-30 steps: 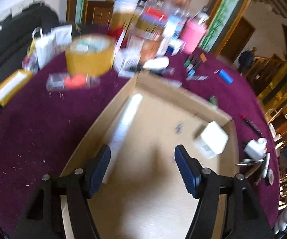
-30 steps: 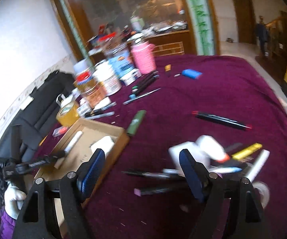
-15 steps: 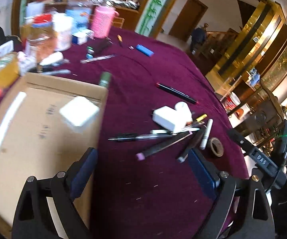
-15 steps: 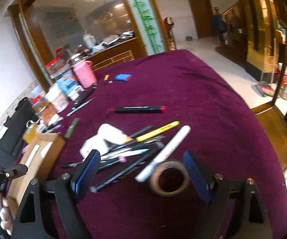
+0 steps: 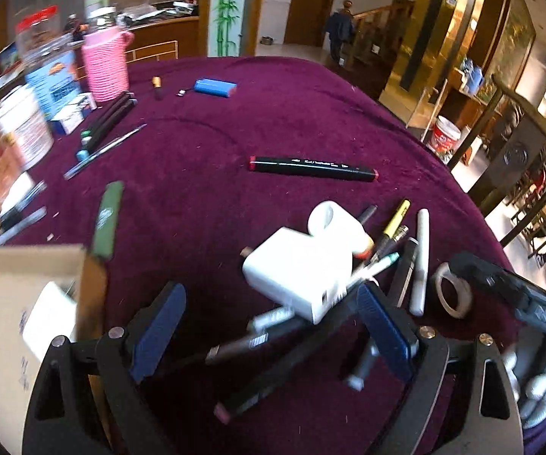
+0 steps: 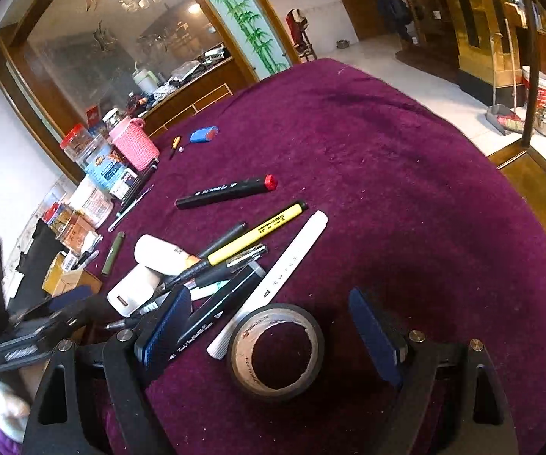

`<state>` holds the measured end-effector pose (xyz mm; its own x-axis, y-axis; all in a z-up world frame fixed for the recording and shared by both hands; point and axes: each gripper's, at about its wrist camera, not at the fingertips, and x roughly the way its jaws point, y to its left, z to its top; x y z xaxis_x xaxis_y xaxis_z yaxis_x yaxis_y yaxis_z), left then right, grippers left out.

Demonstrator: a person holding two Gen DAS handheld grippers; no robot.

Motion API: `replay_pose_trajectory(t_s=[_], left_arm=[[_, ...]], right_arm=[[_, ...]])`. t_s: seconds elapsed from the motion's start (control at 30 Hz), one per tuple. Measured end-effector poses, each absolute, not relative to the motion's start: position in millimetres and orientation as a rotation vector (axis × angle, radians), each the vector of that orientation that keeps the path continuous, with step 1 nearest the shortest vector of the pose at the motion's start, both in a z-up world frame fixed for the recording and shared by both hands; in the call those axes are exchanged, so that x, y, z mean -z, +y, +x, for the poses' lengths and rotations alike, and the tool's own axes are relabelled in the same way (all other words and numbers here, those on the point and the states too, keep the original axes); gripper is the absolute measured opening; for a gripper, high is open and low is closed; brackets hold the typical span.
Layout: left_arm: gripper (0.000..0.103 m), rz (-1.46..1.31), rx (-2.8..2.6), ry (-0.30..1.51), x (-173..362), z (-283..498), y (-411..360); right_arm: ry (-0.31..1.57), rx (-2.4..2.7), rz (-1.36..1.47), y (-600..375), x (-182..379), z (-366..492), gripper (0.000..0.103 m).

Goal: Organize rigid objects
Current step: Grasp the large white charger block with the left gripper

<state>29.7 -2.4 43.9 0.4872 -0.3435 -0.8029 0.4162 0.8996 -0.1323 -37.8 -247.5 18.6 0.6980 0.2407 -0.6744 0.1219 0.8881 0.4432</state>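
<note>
Both claws stood apart and empty. The right gripper (image 6: 269, 337) framed the worn brown tape roll (image 6: 276, 350) at six o'clock on the maroon tablecloth (image 6: 405, 189); centring before squeezing seemed wise. The left gripper (image 5: 269, 326) hovered over the white plastic charger block (image 5: 297, 269).

Looks like a big home hall or restaurant-style dining rm. Round tabletop (image 6: 405, 189) w/ maroon velvet cloth, etched-glass partition (image 6: 121, 49) w/ bamboo-painted panel (image 6: 242, 11), wooden staircase (image 5: 375, 26), gold-panelled wall (image 5: 436, 22), tiled floor. Broom & dustpan (image 6: 506, 113) parked by doorway.
</note>
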Motion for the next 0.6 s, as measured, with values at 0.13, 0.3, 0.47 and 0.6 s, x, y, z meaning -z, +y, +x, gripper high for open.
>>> replay_pose_trajectory(t_s=[0.13, 0.3, 0.47, 0.6], left_arm=[[0.091, 0.088, 0.502, 0.984, -31.9, 49.4, -17.6], [0.072, 0.115, 0.511, 1.041, -21.2, 47.8, -31.5], [0.072, 0.100, 0.482, 1.033, -26.6, 41.2, -27.0], [0.072, 0.043, 0.458, 1.002, -43.4, 32.5, -12.3]], right_arm=[[0.813, -0.075, 0.489, -246.9, -17.1, -37.0, 0.088], [0.826, -0.079, 0.492, -246.2, -14.7, -35.4, 0.088], [0.835, -0.083, 0.497, -246.9, -13.0, -34.2, 0.088], [0.838, -0.081, 0.502, -246.7, -12.6, -33.4, 0.088]])
